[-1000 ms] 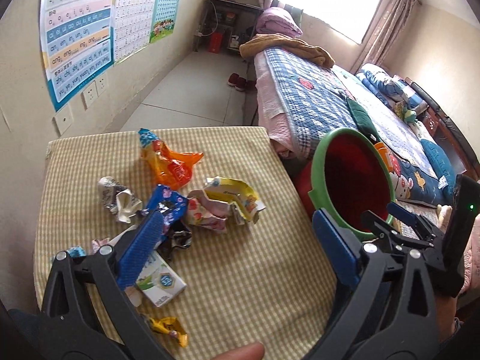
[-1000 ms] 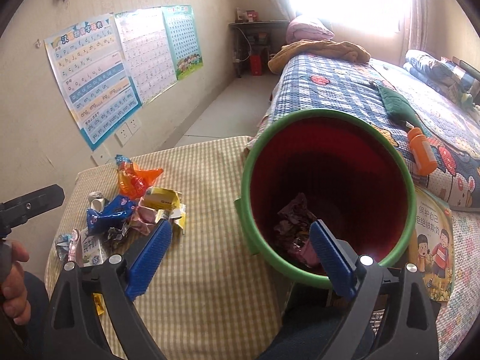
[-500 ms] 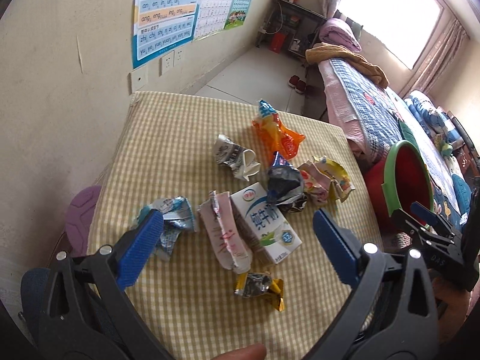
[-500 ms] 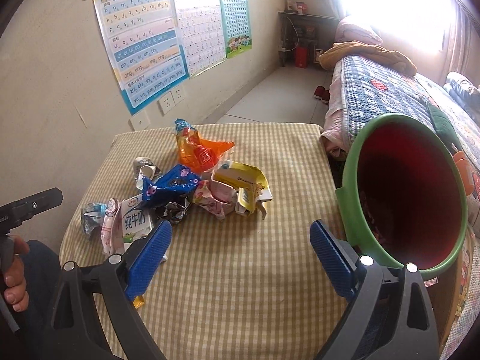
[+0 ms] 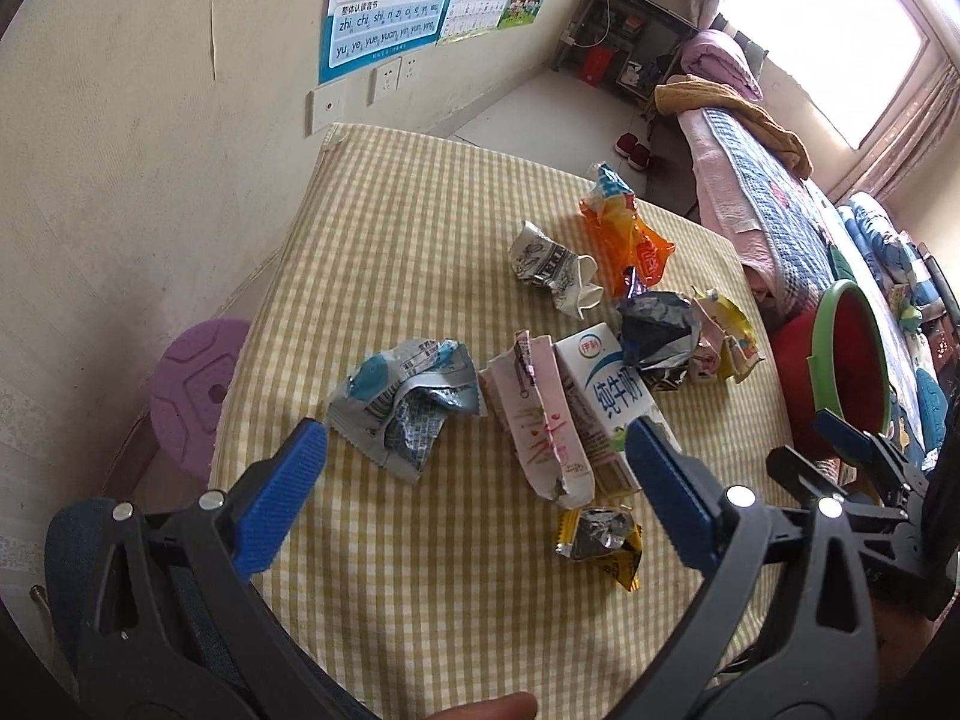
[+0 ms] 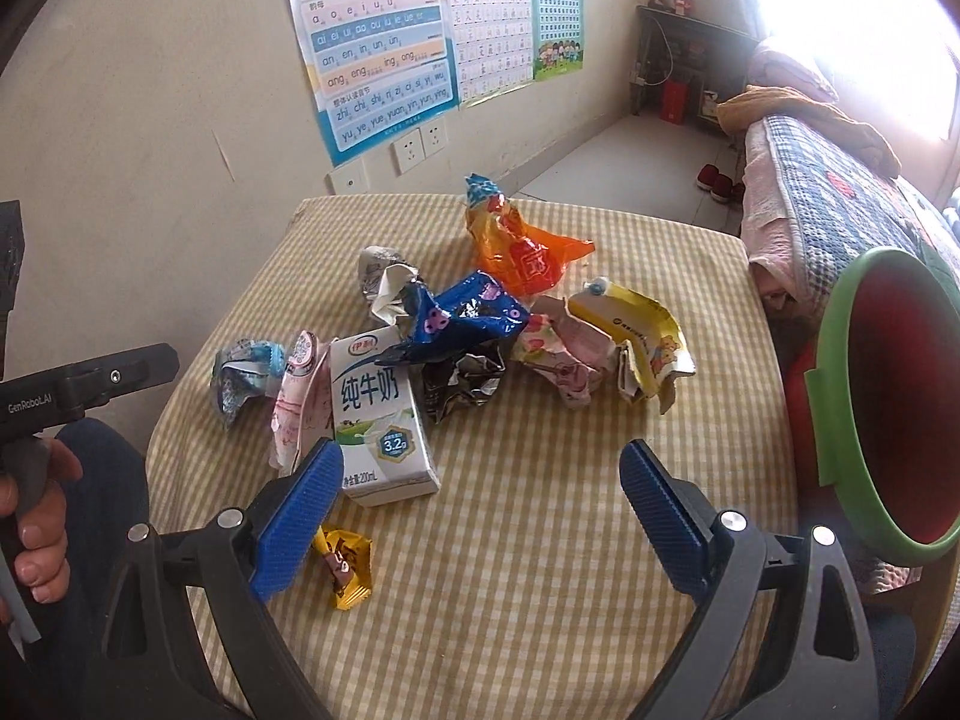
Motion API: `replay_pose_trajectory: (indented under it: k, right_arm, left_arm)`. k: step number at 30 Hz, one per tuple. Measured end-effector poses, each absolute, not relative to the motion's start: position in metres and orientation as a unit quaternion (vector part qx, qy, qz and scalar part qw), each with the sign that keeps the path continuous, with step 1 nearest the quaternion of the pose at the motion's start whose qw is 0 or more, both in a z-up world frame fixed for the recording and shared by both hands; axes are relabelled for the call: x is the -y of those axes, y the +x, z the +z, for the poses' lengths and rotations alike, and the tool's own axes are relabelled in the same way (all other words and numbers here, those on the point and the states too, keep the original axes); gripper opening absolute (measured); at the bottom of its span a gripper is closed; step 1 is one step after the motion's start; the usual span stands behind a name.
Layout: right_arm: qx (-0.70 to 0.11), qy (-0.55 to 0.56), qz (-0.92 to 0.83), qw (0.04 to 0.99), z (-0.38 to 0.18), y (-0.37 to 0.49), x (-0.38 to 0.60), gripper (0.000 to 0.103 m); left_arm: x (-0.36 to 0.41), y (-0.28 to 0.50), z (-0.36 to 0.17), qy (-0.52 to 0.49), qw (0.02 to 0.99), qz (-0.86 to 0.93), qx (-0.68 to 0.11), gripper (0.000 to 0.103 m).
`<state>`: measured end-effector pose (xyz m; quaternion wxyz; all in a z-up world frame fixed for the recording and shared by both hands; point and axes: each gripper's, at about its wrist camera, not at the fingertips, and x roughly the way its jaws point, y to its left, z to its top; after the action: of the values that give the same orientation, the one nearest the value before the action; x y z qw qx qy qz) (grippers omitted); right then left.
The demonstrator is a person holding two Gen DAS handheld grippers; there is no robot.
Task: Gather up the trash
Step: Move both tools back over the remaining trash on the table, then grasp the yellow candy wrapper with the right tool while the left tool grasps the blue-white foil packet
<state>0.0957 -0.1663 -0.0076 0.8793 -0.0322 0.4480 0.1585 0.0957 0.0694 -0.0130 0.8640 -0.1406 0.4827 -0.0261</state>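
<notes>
Left wrist view: your left gripper and right gripper both gaped empty above the milk carton.

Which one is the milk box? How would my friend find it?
Look at the checked table with its pile of wrappers. At the pile's near edge lies the milk box, beside a pink wrapper. It is the only smooth white carton with blue writing; everything around it is crumpled.

You're facing a beige plaster wall w/ blue-bordered pinyin posters & white sockets. Pale tiled floor runs to a dark shelf unit. Bed w/ blue patchwork quilt on your right, bright curtained window beyond. Purple plastic stool by worktop.
</notes>
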Motion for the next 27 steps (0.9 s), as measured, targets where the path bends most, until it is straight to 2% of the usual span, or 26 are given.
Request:
replay_pose_trajectory:
  k: [14,17,19,20,22,24,27]
  right_arm:
    - [-0.495,-0.054,0.229,0.836,-0.046,0.078,0.111,0.087]
    - [-0.512,-0.067,0.240,0.822,-0.060,0.074,0.101,0.078]
    - [-0.527,-0.070,0.248,0.810,-0.069,0.074,0.097,0.064]
    - [-0.532,-0.075,0.248,0.806,-0.074,0.074,0.095,0.060]
    - [-0.543,-0.075,0.251,0.798,-0.083,0.074,0.092,0.042]
    - [-0.556,-0.074,0.253,0.788,-0.091,0.075,0.090,0.030]
    - [-0.558,-0.073,0.254,0.787,-0.093,0.074,0.091,0.026]
  left_arm:
    - [-0.091,0.105,-0.043,-0.141,0.843,-0.005,-0.519,0.097]
    - [-0.092,0.108,-0.045,-0.141,0.843,-0.006,-0.520,0.097]
    - [-0.093,0.110,-0.045,-0.139,0.843,-0.007,-0.520,0.097]
    - [-0.093,0.111,-0.046,-0.138,0.843,-0.007,-0.520,0.097]
    - [-0.093,0.113,-0.046,-0.136,0.843,-0.007,-0.520,0.097]
    - [-0.093,0.116,-0.048,-0.133,0.843,-0.007,-0.522,0.097]
    - [-0.093,0.120,-0.052,-0.130,0.840,-0.008,-0.526,0.097]
